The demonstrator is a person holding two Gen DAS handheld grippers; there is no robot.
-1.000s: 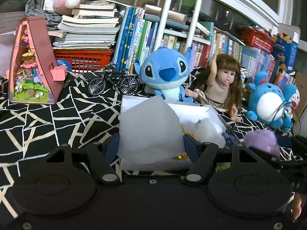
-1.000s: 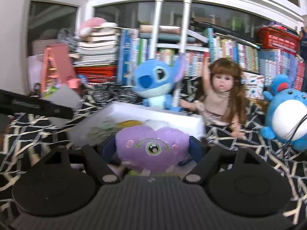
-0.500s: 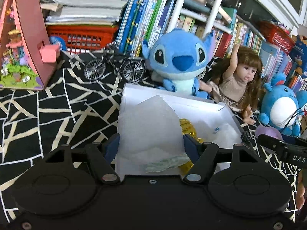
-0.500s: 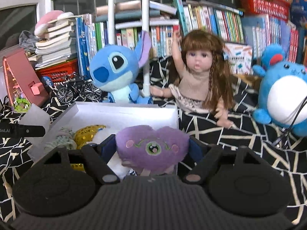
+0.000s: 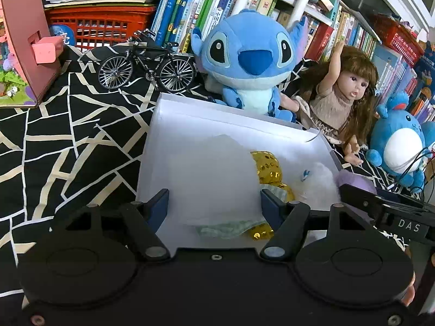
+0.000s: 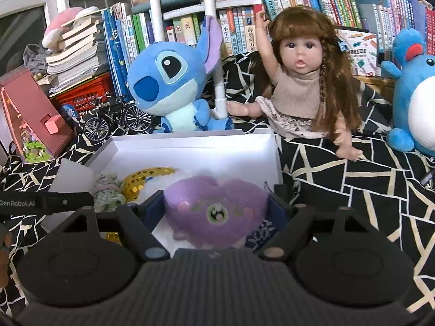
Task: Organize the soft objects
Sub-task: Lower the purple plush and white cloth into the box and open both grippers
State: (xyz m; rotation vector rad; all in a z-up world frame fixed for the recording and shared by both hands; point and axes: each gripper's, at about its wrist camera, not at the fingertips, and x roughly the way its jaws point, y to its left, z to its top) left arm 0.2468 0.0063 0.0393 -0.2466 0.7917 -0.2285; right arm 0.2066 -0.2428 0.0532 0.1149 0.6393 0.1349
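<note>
Across both views I see a bed or table draped in a black cloth with cream crackle lines, backed by crowded bookshelves along the top of each frame. At the middle sits an open white box, its rim low and its floor partly filled. Behind it, upper centre, a blue Stitch plush leans beside a long-haired doll.

In the left wrist view my left gripper is clamped on a pale, translucent foam sheet, which hangs over the near half of the box. In the right wrist view my right gripper is closed on a purple heart-shaped plush with one embroidered eye — it hangs over the box's near right corner.

Already inside, lower centre of the box: a gold sequinned piece, a white fluffy toy and a small pale green fabric bundle.

To do this step well, I judge each soft item should come low over bare box floor before release — the heart toward the right side, the sheet to the left. I would open one gripper at a time, so neither tool knocks the other.
</note>
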